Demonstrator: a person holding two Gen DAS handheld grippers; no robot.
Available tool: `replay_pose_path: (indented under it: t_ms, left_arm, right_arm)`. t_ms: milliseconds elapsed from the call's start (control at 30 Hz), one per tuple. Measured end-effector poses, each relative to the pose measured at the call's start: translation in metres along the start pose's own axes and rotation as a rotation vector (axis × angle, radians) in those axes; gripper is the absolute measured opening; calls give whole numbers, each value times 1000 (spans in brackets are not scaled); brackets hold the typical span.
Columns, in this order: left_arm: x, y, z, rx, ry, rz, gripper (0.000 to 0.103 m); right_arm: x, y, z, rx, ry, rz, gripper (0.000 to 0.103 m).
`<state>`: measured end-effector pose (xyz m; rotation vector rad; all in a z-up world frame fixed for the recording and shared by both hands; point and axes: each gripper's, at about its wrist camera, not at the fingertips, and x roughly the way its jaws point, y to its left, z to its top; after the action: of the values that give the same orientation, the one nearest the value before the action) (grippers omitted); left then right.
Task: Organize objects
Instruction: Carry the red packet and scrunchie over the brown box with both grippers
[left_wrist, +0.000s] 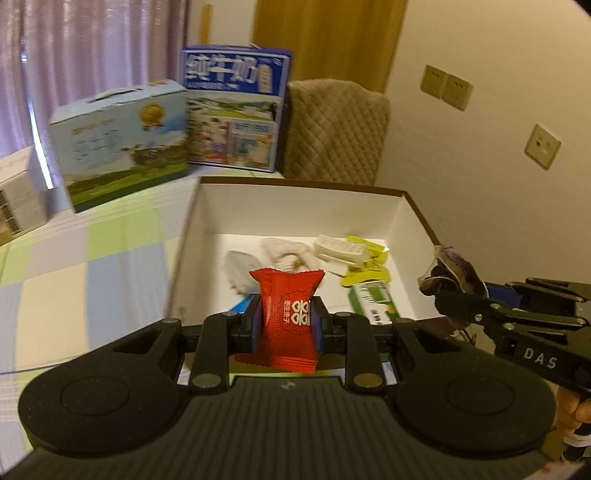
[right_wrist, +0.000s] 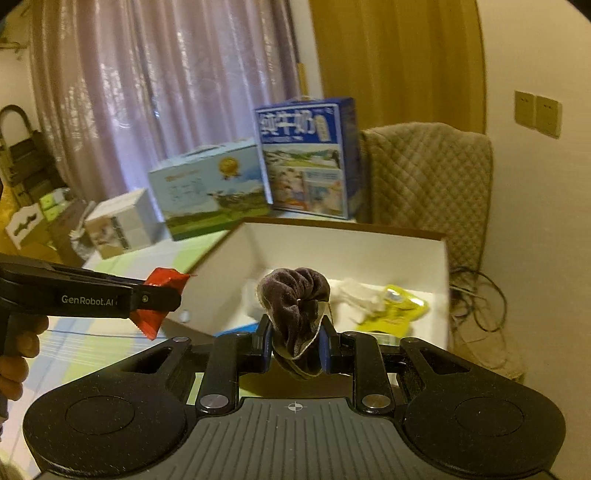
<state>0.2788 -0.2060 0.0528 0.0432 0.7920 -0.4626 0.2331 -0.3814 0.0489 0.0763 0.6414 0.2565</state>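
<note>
Left wrist view shows my left tongs (left_wrist: 286, 325) clenched on a red snack packet (left_wrist: 286, 319), which stands upright between the blue pads with its crimped top edge poking above them. Just ahead of those tongs sits an open white box (left_wrist: 295, 206) with a brown rim, resting on a checked tablecloth (left_wrist: 92, 266). Inside the box, beyond the packet, I see a white wrapped item (left_wrist: 340, 251), a yellow packet (left_wrist: 365, 273), a crumpled white wrapper (left_wrist: 284, 251) and a green and white carton (left_wrist: 373, 301). My right tongs (left_wrist: 448, 278) come in from the right, at the box's right wall, grasping a dark velvet pouch (left_wrist: 448, 271). From the right wrist view, the right tongs (right_wrist: 297, 339) pinch that pouch (right_wrist: 295, 295) at its lower half, its gathered top bulging above the pads, in front of the box (right_wrist: 351, 240). To their left, the left tongs (right_wrist: 159, 297) hold the red packet (right_wrist: 162, 280) near the box's left wall. Beyond the box stand two milk cartons (left_wrist: 118, 140), and a quilted chair (left_wrist: 332, 129) is to the right of them.
</note>
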Motion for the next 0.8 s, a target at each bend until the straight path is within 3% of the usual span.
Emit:
replay_pose_path:
  t_ms: [333, 800]
  left_arm:
    - [58, -41, 11, 41, 67, -34, 22]
    - [121, -55, 24, 84, 130, -25, 22]
  right_arm:
    - [29, -49, -6, 75, 56, -28, 21]
    - [64, -84, -3, 99, 95, -58, 21]
